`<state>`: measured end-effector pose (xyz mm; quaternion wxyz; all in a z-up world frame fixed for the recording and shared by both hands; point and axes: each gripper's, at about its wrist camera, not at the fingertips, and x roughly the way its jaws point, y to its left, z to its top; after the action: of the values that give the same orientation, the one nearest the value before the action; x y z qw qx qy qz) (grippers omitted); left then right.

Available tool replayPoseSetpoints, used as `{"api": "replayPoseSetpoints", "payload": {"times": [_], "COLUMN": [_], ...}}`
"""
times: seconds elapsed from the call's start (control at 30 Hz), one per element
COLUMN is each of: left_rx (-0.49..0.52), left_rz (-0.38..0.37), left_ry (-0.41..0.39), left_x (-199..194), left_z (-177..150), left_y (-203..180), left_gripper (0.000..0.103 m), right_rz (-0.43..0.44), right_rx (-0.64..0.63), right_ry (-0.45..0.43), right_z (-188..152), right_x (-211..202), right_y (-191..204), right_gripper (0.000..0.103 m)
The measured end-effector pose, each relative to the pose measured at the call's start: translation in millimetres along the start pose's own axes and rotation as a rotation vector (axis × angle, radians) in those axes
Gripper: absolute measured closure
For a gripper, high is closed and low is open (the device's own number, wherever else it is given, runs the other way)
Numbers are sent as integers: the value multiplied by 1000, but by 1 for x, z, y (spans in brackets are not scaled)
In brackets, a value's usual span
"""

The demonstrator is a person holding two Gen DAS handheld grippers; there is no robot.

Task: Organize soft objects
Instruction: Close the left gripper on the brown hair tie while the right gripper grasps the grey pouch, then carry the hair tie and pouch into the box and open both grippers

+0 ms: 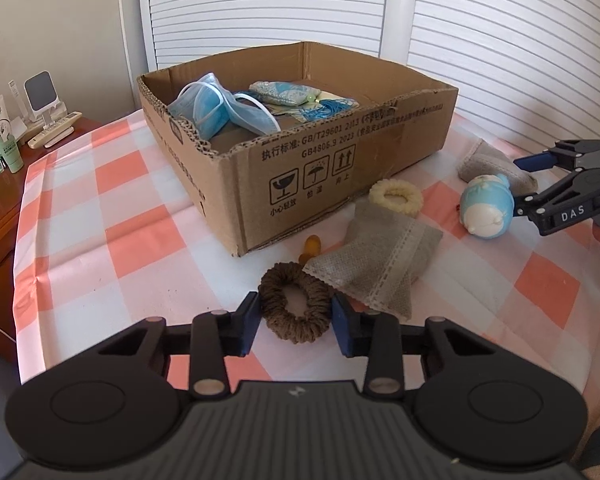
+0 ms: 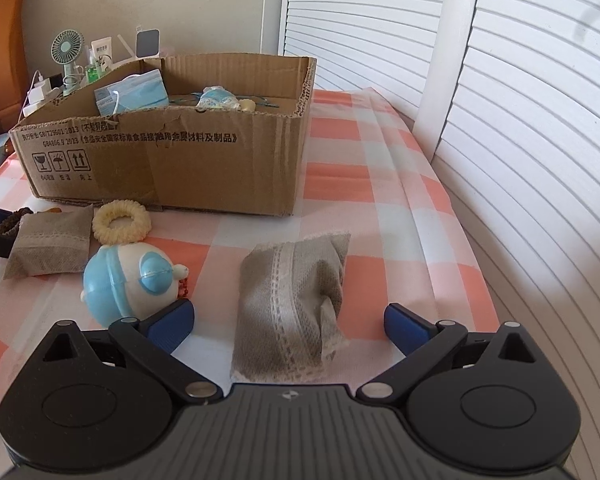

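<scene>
A cardboard box on the checked cloth holds blue face masks and a patterned pouch. My left gripper is open, its pads on either side of a brown scrunchie lying on the cloth. Beside it lie a grey sachet, a cream scrunchie and a blue-white plush toy. My right gripper is open wide around a second grey sachet, without touching it. The right gripper also shows in the left wrist view.
A wooden side table at the left carries tubes, a remote and a phone stand. White louvred doors stand behind and to the right. A small amber object lies by the box corner. The table edge runs along the right.
</scene>
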<state>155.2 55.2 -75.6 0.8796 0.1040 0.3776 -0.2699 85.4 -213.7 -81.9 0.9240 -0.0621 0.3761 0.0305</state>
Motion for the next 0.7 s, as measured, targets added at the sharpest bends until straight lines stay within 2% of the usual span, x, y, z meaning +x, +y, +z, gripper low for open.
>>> {"api": "replayPoseSetpoints", "payload": {"times": [0.03,0.1,0.23,0.3,0.5,0.7], "left_rx": [-1,-5,-6,-8,-17,-30], "left_rz": [0,1,2,3,-7,-23], "left_ry": [1,4,6,7,12,5], "left_x": [0,0,0,-1,-3,-12], "left_z": [0,1,0,0,0,1], "left_y": [0,0,0,-1,-2,-2], "left_gripper": [66,66,66,66,69,70], "right_rz": [4,-1,-33,-38,-36,-32], "right_rx": [-4,-10,19,27,29,-15], "right_ry": [-6,-16,-22,-27,-29,-27], "right_z": [2,4,6,5,7,8], "right_x": [1,0,-1,-3,-11,-23], "right_y": [0,0,-3,-5,-8,-11], "right_gripper": [7,20,34,50,64,68]}}
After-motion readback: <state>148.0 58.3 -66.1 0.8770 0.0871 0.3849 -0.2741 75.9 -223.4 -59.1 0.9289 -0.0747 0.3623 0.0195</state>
